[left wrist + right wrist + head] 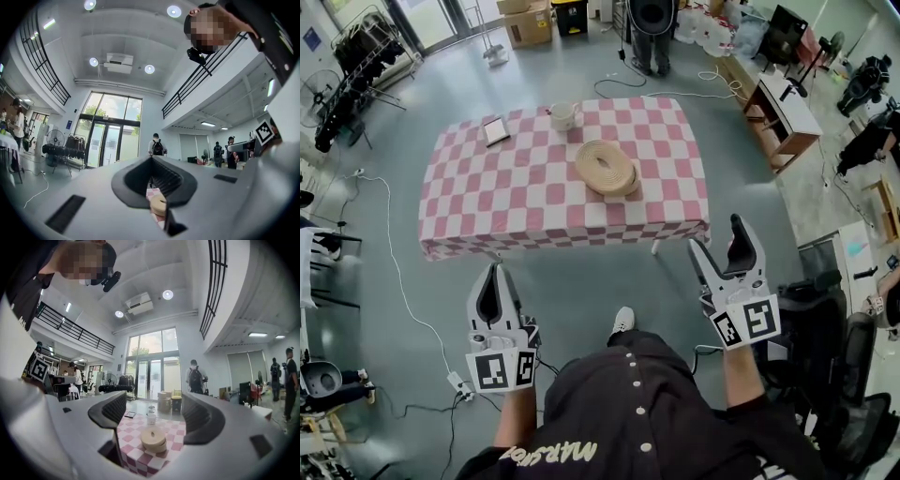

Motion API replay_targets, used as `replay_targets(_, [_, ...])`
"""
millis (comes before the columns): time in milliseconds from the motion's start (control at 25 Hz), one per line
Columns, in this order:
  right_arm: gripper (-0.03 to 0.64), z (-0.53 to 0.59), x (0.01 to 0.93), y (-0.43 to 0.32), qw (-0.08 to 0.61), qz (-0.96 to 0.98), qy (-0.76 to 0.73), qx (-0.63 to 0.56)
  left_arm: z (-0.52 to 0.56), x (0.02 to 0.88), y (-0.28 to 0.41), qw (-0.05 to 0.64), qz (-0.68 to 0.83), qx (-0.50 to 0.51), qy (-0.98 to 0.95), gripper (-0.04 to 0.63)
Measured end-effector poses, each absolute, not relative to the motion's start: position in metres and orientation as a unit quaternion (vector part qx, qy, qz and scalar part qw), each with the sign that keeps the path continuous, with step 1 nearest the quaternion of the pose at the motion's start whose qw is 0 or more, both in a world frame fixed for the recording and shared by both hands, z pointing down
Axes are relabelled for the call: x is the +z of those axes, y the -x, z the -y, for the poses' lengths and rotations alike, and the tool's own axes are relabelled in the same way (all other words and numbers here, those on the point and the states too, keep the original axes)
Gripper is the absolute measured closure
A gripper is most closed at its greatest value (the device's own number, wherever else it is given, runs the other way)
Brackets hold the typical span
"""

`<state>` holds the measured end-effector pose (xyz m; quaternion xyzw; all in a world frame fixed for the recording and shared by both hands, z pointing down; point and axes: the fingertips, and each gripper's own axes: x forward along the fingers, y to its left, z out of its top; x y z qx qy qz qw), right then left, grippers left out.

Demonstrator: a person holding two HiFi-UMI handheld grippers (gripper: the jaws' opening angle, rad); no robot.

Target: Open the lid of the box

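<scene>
Head view first, closest in: the left hand-held gripper is held up over the floor, short of the bench's near edge, and its jaws are pressed together. The left gripper view confirms it, with the two pads meeting and only a sliver of checked cloth showing past them. Nothing is caught between them.

On the other side, the right hand-held gripper hangs just off the bench's near right corner with its jaws spread wide. The right gripper view looks straight through that gap and finds nothing in it at close range.

Now the bench itself, draped in a pink-and-white checked cloth. The box, round and pale tan, sits a little right of the bench's middle, well clear of both grippers. Its lid lies flat on top, closed.

Further back, a white mug stands at the bench's far edge, and a small flat pad lies toward the bench's far left.

Beyond the bench's far side, a person stands on the floor.
</scene>
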<state>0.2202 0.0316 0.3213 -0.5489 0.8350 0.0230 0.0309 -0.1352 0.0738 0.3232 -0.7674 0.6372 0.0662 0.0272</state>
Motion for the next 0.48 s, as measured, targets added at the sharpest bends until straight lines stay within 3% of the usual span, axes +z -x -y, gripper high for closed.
replay_targets(480, [0.261, 0.048, 0.341, -0.233, 0.024, -0.849, 0.528, -0.002, -0.014, 0.336, 0.113, 0.013, -0.654, 0.056, 0.755, 0.589])
